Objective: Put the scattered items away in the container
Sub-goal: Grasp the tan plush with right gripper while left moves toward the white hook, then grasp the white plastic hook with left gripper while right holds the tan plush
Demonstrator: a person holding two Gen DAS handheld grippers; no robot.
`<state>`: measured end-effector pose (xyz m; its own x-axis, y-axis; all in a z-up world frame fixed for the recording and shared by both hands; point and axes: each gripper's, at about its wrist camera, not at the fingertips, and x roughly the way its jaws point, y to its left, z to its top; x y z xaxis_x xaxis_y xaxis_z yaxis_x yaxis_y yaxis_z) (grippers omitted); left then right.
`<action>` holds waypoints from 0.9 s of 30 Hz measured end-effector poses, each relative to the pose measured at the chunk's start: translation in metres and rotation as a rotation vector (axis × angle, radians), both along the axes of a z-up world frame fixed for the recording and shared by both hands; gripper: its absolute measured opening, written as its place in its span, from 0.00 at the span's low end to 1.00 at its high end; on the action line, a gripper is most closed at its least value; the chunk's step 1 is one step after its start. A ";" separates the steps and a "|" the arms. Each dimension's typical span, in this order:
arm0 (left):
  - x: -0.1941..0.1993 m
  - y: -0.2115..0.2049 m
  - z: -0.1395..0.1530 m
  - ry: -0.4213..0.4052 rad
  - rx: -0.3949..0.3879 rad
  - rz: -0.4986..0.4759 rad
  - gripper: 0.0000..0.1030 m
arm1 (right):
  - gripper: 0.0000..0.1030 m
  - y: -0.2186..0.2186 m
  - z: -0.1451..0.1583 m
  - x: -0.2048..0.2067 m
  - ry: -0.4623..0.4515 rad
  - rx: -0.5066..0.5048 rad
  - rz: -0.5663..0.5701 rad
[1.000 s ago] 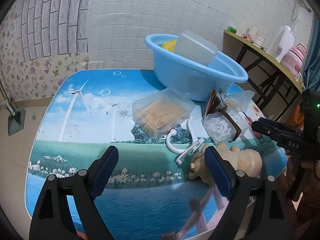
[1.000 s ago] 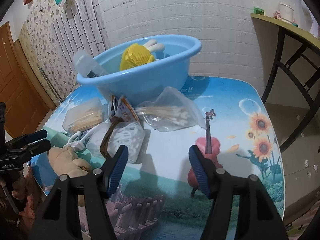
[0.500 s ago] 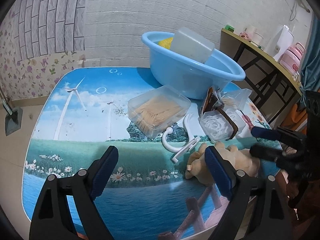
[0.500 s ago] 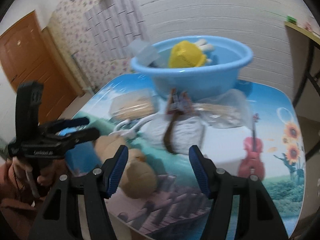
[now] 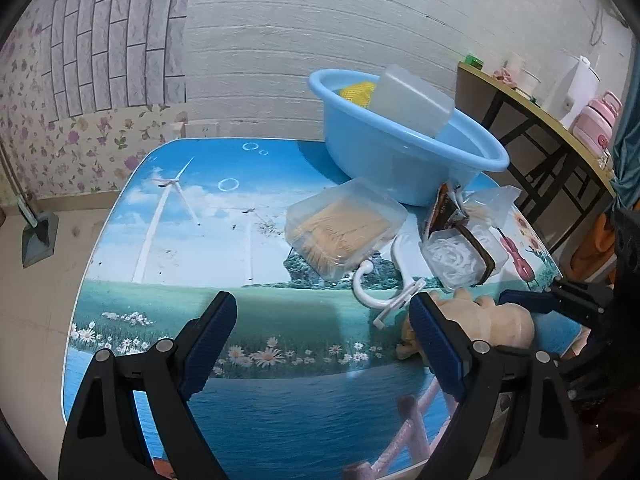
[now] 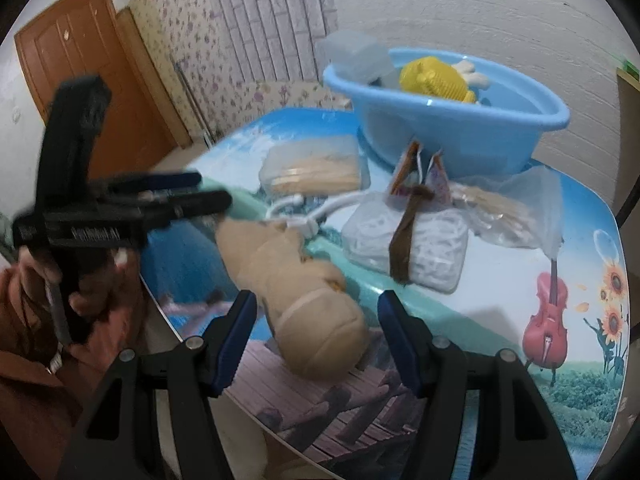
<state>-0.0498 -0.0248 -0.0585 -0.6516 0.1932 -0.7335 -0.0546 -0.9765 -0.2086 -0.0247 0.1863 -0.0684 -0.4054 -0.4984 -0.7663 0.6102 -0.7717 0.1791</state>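
Observation:
A tan plush toy (image 6: 288,264) lies near the table's front edge. Its rounded end sits between the fingers of my right gripper (image 6: 318,312), which stands open with a gap on both sides. The blue basin (image 6: 460,136) at the back holds a yellow toy (image 6: 436,80) and a clear box (image 6: 356,56). In front of the basin lie a clear toothpick box (image 5: 344,228), a white hook (image 5: 384,292), a banded pack of white pieces (image 5: 456,256) and a bag of swabs (image 6: 512,208). My left gripper (image 5: 324,320) hangs open over bare table, left of the plush toy (image 5: 504,320).
The table (image 5: 180,240) has a printed landscape top, and its front edge runs just under both grippers. A person's hand (image 6: 36,280) holds the left gripper (image 6: 216,190). A wooden side table (image 5: 532,108) with a pink flask stands at the right. A door (image 6: 80,72) is at the far left.
The right gripper has swung left and rolled, from over the violin print to the plush toy, which now lies between its fingers. The left gripper has hardly moved.

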 end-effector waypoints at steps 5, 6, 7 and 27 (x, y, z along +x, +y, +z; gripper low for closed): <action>0.001 0.003 -0.001 -0.005 -0.007 -0.008 0.85 | 0.47 0.008 -0.001 -0.003 -0.025 -0.052 0.008; 0.002 0.005 -0.002 -0.006 -0.010 -0.013 0.85 | 0.47 0.011 0.002 -0.003 -0.004 -0.047 0.007; 0.002 0.007 -0.002 -0.006 -0.014 -0.020 0.85 | 0.47 0.014 0.004 -0.002 0.009 -0.042 0.005; -0.022 0.058 -0.016 -0.068 -0.040 -0.135 0.85 | 0.46 0.093 0.023 -0.020 0.062 -0.136 -0.300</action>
<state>-0.0717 0.0327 -0.0750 -0.5704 0.2454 -0.7838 -0.1726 -0.9688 -0.1777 -0.0450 0.2798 -0.0454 -0.5931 -0.4456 -0.6706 0.3720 -0.8903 0.2626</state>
